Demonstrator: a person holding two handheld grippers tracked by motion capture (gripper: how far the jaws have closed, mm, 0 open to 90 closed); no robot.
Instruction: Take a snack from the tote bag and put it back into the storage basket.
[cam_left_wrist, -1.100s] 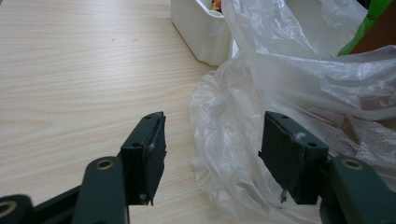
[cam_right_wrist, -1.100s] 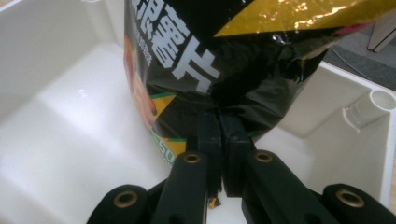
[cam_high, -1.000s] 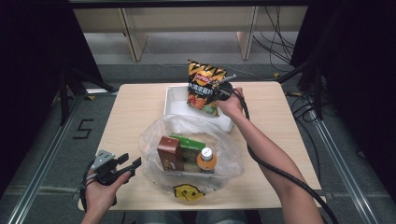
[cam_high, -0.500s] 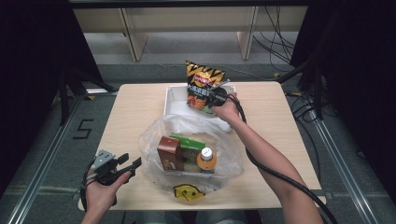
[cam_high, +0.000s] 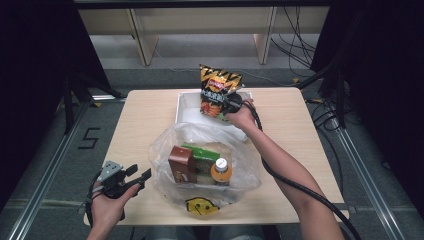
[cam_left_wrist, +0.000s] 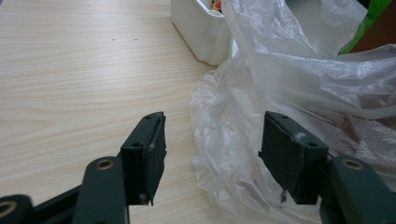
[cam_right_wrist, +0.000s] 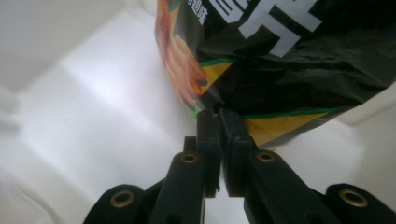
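Each black hand-held gripper has brass-ringed screw holes and a trailing black cable.

A numeral "5" is marked on the floor, left of frame in the high view. The chip bag carries large white characters, cropped and not legible, upper right of the right gripper view.

The chip bag stands in the bin, behind the plastic bag.
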